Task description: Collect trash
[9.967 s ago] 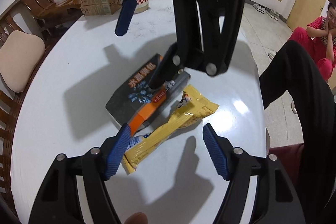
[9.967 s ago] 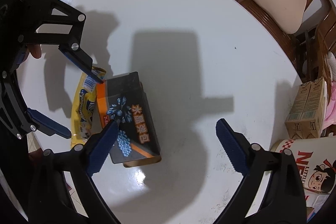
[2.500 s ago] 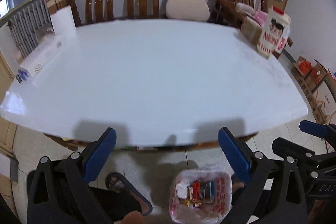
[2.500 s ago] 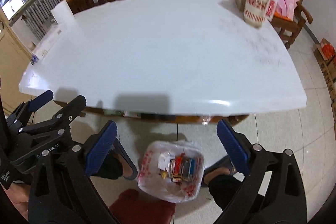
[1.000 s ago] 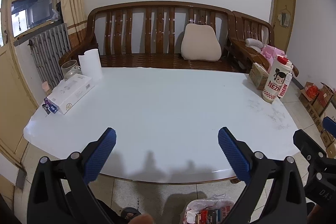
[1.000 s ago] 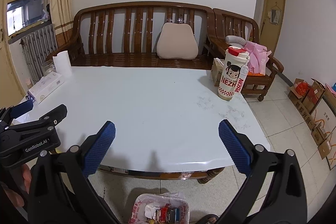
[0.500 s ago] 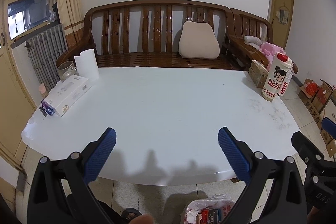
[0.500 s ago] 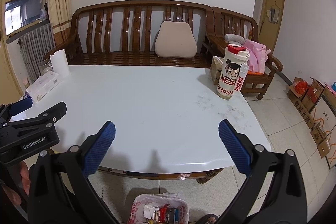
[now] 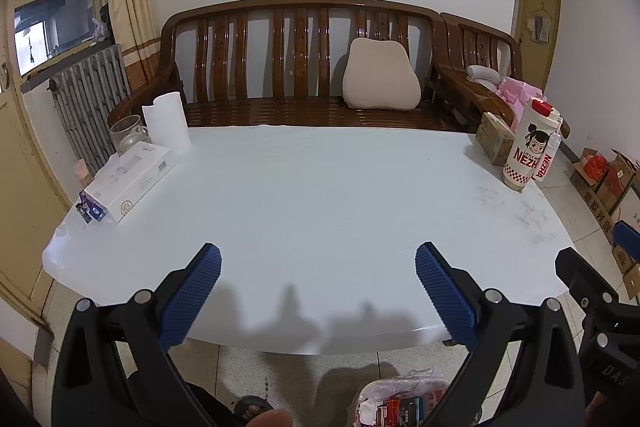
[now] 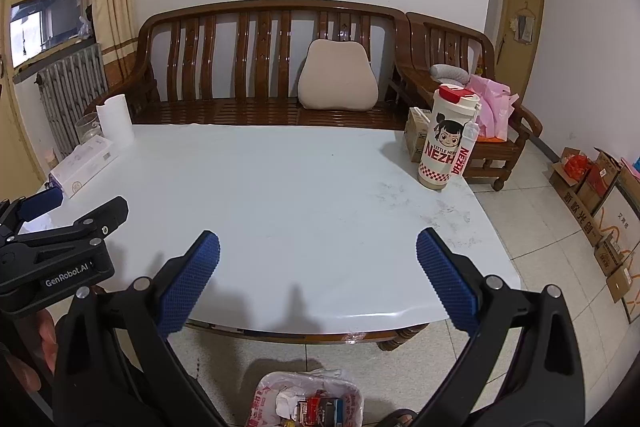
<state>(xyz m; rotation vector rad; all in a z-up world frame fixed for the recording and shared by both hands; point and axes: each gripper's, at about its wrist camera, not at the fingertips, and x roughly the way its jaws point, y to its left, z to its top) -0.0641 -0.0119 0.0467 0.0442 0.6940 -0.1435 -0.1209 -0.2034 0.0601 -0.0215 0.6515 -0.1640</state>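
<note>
The left tool (image 9: pixel 318 275) stands wide open with nothing between its blue pads, held above the near edge of the white surface (image 9: pixel 312 195) and touching nothing. The right tool (image 10: pixel 318 273) is spread just as wide and is also empty, hovering over the same near edge, further to the right. On the floor just in front of the near edge, below both tools, sits the trash bag (image 10: pixel 308 403), open at the top with wrappers and a small box inside. The middle of the surface is bare from the near edge to the far one. Things stand only at its margins: a white box (image 9: pixel 132 183), a paper roll (image 9: pixel 166 125) and a glass (image 9: pixel 126 133) at the far left, and a tall printed cup (image 10: pixel 448 139) beside a carton (image 10: pixel 416 139) at the far right. A wooden bench (image 9: pixel 300 67) with a cushion (image 9: pixel 380 75) runs along the far edge, and cardboard boxes (image 10: pixel 596 195) crowd the floor at the right.
</note>
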